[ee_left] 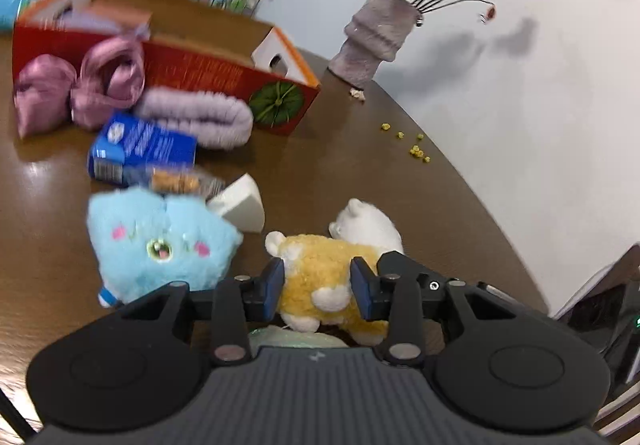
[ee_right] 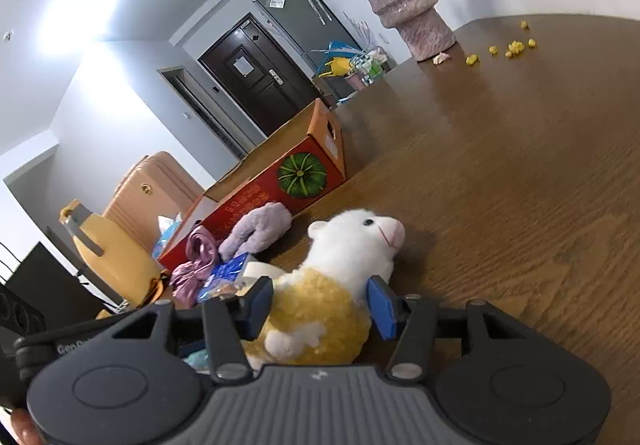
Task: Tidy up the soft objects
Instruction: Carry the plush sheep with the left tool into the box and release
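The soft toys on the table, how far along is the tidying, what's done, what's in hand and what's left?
Done: nothing soft visibly sits in the red cardboard box. In hand: the yellow-and-white plush sheep sits between the fingers of both the left gripper and the right gripper. Left: the blue plush, the lilac fuzzy roll and the pink satin bundle still lie on the table.

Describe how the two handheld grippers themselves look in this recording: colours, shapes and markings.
Both look alike. The left gripper and the right gripper have a ribbed grey body flanked by two round black discs, black linkage arms with silver pivot pins, and blue pads on black fingers. A small pale logo sits at the centre of the ribbing. The right one shows partial white lettering on its left side.
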`<action>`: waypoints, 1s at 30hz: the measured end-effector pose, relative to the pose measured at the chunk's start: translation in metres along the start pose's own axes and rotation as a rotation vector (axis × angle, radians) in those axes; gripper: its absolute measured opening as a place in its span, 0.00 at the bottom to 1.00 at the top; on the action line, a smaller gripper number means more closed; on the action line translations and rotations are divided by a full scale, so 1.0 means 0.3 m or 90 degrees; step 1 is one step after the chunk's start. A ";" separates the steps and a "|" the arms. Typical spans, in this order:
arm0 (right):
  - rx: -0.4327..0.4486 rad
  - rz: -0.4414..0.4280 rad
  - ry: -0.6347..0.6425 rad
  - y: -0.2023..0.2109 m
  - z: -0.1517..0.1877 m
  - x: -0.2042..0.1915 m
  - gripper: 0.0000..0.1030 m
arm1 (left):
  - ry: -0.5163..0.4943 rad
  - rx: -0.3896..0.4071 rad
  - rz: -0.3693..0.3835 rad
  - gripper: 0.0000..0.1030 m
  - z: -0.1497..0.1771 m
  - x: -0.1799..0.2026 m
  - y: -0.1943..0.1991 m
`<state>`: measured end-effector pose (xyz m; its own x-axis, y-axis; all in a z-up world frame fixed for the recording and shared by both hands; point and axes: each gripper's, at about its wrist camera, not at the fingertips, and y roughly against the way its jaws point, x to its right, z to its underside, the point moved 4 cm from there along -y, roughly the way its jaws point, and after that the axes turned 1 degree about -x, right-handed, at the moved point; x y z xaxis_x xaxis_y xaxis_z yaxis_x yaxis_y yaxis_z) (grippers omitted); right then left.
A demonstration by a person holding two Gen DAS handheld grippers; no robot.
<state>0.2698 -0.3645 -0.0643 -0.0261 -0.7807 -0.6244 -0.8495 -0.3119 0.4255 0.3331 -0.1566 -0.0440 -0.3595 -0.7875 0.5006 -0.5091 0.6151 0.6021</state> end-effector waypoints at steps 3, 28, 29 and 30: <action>-0.011 -0.001 -0.017 -0.022 -0.003 0.012 0.51 | 0.010 -0.001 0.007 0.36 0.000 -0.018 -0.012; 0.000 -0.052 0.217 -0.481 -0.540 -0.320 0.43 | 0.030 0.087 -0.016 0.37 -0.624 -0.182 -0.150; -0.012 -0.039 0.224 -0.536 -0.554 -0.318 0.43 | 0.037 0.078 -0.018 0.37 -0.634 -0.212 -0.180; -0.026 -0.028 0.231 -0.585 -0.563 -0.315 0.43 | 0.044 0.064 -0.016 0.36 -0.643 -0.243 -0.221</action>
<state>0.5103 -0.3273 0.0307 0.2054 -0.9048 -0.3729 -0.8233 -0.3658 0.4340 0.5437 -0.1326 -0.0004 -0.2924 -0.7962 0.5297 -0.5947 0.5852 0.5513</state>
